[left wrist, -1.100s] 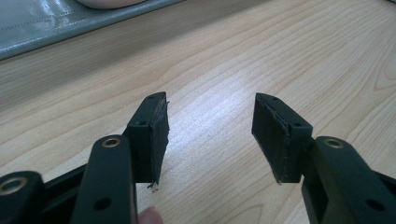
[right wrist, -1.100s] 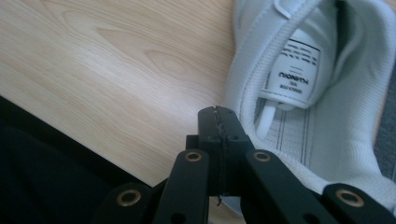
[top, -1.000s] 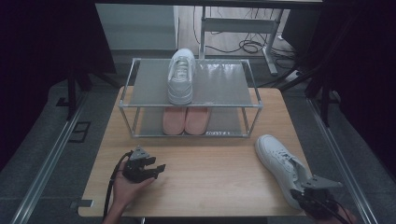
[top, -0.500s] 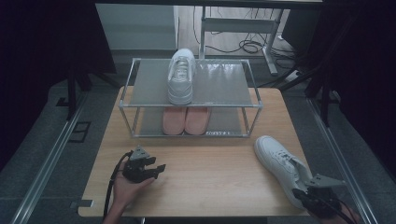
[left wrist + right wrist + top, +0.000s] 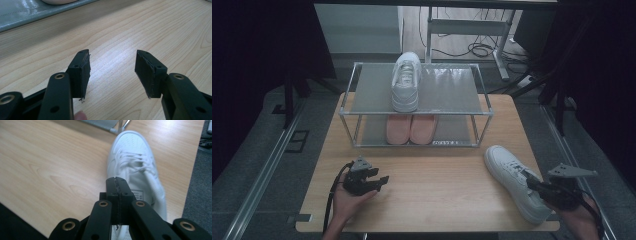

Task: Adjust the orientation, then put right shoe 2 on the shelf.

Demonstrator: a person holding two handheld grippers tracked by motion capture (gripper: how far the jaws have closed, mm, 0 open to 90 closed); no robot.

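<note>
Your right hand-held gripper [image 5: 116, 195] is pressed together, pinching nothing, above the white shoe [image 5: 515, 181] at the bench's [image 5: 432, 200] right edge (left hand-held gripper [image 5: 112, 72] spread), so a nudge could tip it off.

Left gripper [image 5: 112, 72] over bare wood
Its two black jaws stand wide apart, nothing between them, above the pale tabletop [image 5: 120, 32]; a grey shelf [image 5: 22, 12] runs along the far edge, a fingertip [image 5: 79, 116] showing below.

High view looks down on the table [image 5: 427, 200]; both gripper views skim close over its wood.
</note>
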